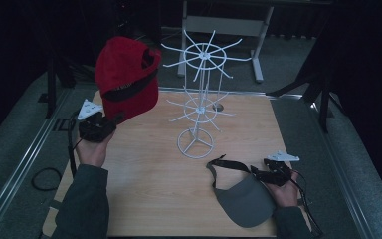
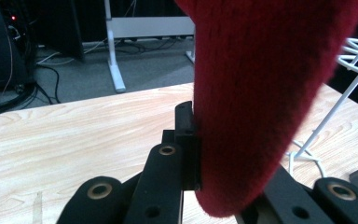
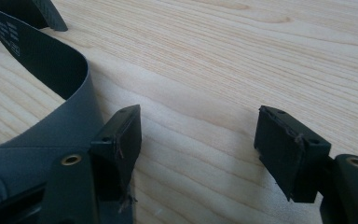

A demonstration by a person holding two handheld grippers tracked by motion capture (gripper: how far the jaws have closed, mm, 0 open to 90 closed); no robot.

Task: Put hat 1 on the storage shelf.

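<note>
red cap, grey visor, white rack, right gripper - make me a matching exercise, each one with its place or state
Things:
1. red cap
2. grey visor
3. white wire rack
4. right gripper

Places or states:
A. stands upright near the middle of the table
B. jaws open, nothing between them
C. held up off the table, clamped in the left gripper
D. lies flat on the table near the front right

Pairs: 1-C, 2-D, 3-A, 4-B
</note>
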